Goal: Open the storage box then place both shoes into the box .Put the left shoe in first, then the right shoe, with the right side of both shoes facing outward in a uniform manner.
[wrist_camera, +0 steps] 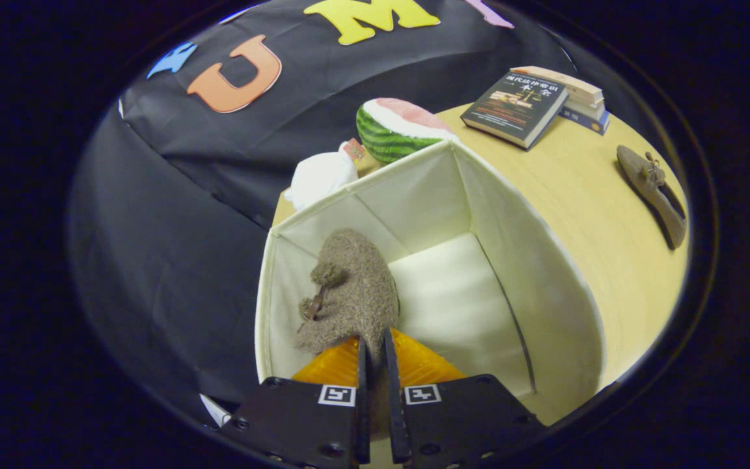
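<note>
Gripper (375, 342) fingers pinch brown suede shoe (352, 293) inside open cream storage box (531, 260); second shoe (653, 192) lies on table (583, 195), well apart from box.

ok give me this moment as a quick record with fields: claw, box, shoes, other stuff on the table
claw: claw nearly closed, both fingers pinching the rear edge of the held shoe
held shoe: fuzzy brown, hanging inside the storage box near its left wall
storage box: cream fabric storage box, open, floor bare beside the shoe
second shoe: second shoe lying on the table, right of the box, untouched
behind box: watermelon slice, white cloth
far corner: stacked books
stage: first shoe going in, second not yet placed
</note>
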`<state>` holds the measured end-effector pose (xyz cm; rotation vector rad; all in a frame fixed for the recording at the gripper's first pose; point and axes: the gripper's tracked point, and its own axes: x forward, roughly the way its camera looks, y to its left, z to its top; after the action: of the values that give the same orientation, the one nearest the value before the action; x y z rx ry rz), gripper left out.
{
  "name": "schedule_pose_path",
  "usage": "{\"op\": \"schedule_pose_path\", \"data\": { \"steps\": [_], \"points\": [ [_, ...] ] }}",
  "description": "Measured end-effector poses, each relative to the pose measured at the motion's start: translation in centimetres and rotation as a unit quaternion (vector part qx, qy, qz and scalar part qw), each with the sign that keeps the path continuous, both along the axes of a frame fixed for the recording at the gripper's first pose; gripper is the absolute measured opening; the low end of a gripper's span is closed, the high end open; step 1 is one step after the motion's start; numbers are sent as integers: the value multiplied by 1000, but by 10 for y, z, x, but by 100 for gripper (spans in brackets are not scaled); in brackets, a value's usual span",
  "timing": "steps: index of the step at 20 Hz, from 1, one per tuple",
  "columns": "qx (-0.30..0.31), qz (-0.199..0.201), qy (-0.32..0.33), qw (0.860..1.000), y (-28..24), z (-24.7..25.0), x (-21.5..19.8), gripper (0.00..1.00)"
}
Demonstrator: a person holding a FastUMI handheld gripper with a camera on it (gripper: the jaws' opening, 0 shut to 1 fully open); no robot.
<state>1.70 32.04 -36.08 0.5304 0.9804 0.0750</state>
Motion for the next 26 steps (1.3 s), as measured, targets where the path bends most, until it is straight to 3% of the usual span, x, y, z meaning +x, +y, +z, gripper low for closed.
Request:
{"op": "schedule_pose_path", "data": {
  "steps": [2, 6, 14, 20, 26],
  "points": [
    [3, 14, -4, 1000, 1, 0, -1, 26],
    [-16, 42, -36, 998, 3, 21, 1, 76],
    [-91, 79, -158, 980, -59, 112, -6, 93],
    [-137, 68, -232, 961, -173, 172, -18, 96],
    [-171, 44, -228, 957, -318, 170, -30, 96]
  ]
}}
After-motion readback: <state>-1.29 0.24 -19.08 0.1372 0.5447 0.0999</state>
